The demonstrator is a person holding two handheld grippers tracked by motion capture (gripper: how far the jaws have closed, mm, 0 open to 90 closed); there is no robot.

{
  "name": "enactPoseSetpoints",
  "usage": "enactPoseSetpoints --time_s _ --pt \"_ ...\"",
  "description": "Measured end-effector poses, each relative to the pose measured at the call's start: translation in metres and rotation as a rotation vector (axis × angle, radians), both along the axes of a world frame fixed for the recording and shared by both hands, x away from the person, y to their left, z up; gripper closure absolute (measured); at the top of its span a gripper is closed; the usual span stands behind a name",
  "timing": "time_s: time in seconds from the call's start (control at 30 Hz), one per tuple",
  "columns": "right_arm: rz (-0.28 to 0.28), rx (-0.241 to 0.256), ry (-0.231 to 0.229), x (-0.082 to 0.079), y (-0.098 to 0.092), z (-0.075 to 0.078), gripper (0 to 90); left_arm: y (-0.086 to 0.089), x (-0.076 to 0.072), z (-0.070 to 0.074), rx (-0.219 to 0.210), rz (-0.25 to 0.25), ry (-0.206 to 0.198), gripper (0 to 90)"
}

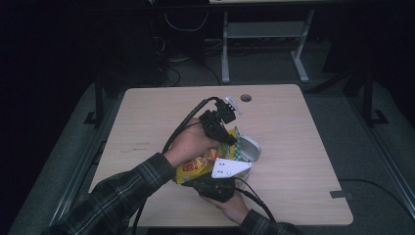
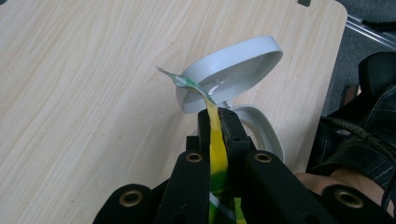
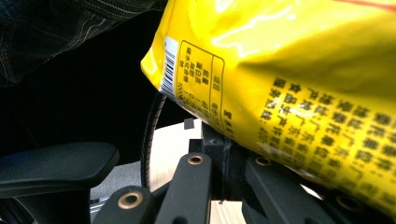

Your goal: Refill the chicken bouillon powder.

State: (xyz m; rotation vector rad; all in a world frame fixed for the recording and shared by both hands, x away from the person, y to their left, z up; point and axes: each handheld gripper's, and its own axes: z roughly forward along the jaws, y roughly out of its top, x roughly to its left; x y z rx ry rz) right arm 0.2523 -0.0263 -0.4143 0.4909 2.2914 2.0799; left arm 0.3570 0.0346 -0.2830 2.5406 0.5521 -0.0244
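The yellow bag point(image 1: 203, 161) is pinched at its top edge by the left tool point(image 2: 215, 122), above a white tub point(image 1: 249, 149). Its lower end is clamped by the right tool point(image 3: 223, 151), over the table point(image 1: 293, 127).

I see a pale wooden table point(image 1: 147, 127) with a round cable hole point(image 1: 245, 98) at its far edge; a white tin point(image 1: 253, 149) rests on it.

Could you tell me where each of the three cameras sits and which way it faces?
High view: above the person's side, looking forward and down on the table; both forearms, left tongs, right tongs.
Left gripper view: rides the left tongs, facing the white container; jaws shut on the yellow bag's edge.
Right gripper view: rides the right tongs, beneath the bag; a sleeve shows.
Shared: the yellow bag.
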Motion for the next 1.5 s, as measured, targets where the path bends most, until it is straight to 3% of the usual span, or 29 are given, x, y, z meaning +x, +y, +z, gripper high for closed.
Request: enactPoseSetpoints --time_s 1.5 --pt "-0.003 0.017 -0.006 0.0035 -0.0014 0.0039 90.0 -0.0035 0.0007 0.001 0.017 0.008 -0.015 90.0"
